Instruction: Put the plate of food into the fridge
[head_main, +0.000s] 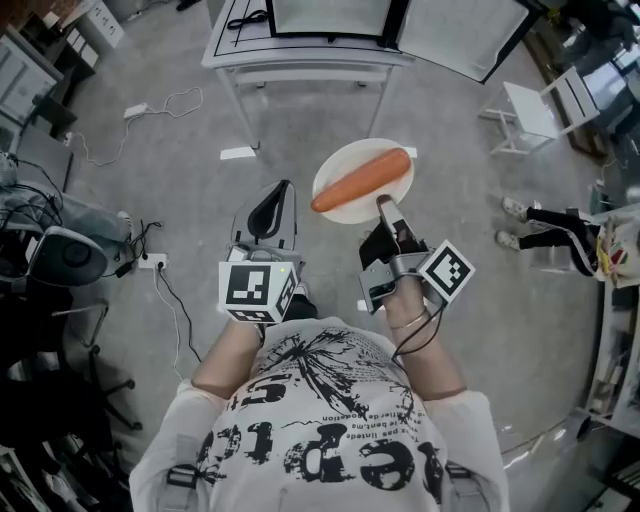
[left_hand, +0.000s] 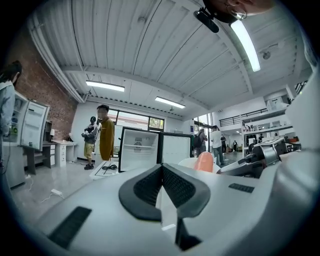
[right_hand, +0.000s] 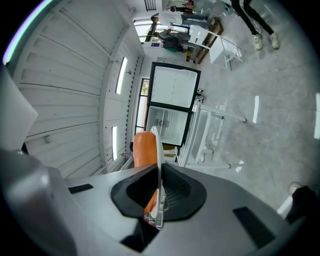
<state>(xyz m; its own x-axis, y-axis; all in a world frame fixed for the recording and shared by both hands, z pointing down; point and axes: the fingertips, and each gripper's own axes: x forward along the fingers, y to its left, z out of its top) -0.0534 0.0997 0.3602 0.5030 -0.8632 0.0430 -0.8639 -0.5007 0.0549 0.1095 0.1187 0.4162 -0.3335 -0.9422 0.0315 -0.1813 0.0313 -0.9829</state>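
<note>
Orange carrot (head_main: 361, 181) on white plate (head_main: 350, 158), grey floor (head_main: 150, 190) (shirt (head_main: 330, 420) white with black print)

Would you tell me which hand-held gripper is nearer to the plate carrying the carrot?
Right. The right hand-held gripper is clamped on the near rim of the plate; the left hand-held gripper hangs shut and empty to its left, clear of it.

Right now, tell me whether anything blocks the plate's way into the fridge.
Nothing visible does. The right gripper clamps the plate in its jaws, carrot on it. Ahead, the fridge stands with its door open; only floor shows between.
</note>
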